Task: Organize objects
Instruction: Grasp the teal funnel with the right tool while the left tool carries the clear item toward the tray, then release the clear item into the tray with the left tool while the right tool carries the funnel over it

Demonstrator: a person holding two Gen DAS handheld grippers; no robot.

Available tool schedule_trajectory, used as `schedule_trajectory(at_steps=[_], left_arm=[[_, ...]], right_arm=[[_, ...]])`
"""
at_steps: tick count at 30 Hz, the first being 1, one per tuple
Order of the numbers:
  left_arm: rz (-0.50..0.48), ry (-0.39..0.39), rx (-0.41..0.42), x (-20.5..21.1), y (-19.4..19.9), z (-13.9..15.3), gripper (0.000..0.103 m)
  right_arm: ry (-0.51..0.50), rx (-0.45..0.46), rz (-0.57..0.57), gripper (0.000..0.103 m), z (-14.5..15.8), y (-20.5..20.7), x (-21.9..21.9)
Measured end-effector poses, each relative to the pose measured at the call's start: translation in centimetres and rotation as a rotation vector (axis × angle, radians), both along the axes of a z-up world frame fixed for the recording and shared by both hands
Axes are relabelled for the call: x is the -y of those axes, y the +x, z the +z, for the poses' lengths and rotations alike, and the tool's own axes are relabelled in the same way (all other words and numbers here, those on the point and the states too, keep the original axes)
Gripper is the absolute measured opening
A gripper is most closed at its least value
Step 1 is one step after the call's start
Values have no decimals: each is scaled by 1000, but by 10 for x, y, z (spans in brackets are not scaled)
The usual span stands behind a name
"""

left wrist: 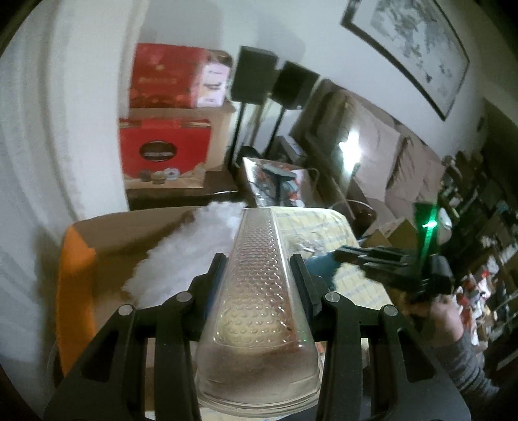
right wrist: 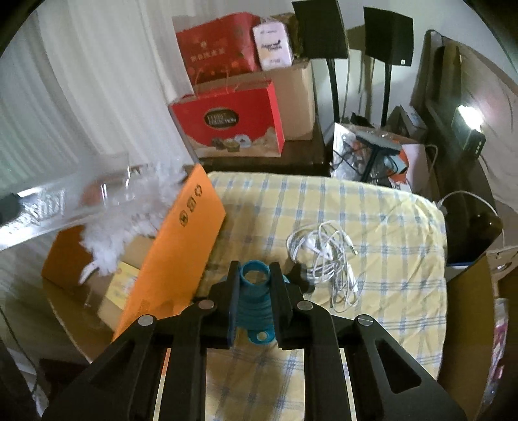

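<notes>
My left gripper (left wrist: 257,264) is shut on a clear plastic tray with a dimpled bottom (left wrist: 259,291), held above the open orange cardboard box (left wrist: 76,268); the tray also shows in the right wrist view (right wrist: 64,200). A white fluffy duster (left wrist: 181,256) lies in the box and shows in the right wrist view (right wrist: 123,226). My right gripper (right wrist: 254,275) is shut on a blue ribbed rubber piece (right wrist: 254,301), above the yellow checked cloth (right wrist: 372,207) beside the box (right wrist: 174,252). The right gripper also appears in the left wrist view (left wrist: 336,256).
A tangle of white earphone cable (right wrist: 327,252) lies on the cloth to the right. Red gift boxes (right wrist: 230,119) and a cardboard carton stand on a dark table behind. Two speakers on stands (right wrist: 323,29) and a cluttered box (right wrist: 372,152) are at the back.
</notes>
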State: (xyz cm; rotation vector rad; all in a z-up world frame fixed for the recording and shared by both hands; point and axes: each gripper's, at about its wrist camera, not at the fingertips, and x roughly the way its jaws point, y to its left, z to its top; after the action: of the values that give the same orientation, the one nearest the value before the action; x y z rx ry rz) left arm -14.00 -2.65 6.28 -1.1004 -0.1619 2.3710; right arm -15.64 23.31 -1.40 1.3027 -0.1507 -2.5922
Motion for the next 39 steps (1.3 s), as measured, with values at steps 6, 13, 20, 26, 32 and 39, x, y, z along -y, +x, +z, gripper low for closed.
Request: schedule_trajectory(at_steps=[6, 13, 20, 26, 32, 39], left_arm=[[101, 1, -3, 45, 0, -9, 37], [248, -10, 3, 100, -7, -32, 37], [337, -32, 17, 123, -23, -61, 37], [344, -94, 40, 121, -35, -84, 37], [332, -164, 49, 110, -41, -101, 37], [299, -280, 90, 102, -50, -123, 37]], right_arm=[[-29, -34, 16, 16, 26, 8, 5], [-55, -68, 61, 16, 51, 15, 20], [-84, -71, 121, 16, 67, 15, 42], [-91, -67, 169, 16, 75, 15, 62], [-68, -60, 221, 16, 79, 11, 92], [-70, -37, 289, 16, 72, 7, 131]])
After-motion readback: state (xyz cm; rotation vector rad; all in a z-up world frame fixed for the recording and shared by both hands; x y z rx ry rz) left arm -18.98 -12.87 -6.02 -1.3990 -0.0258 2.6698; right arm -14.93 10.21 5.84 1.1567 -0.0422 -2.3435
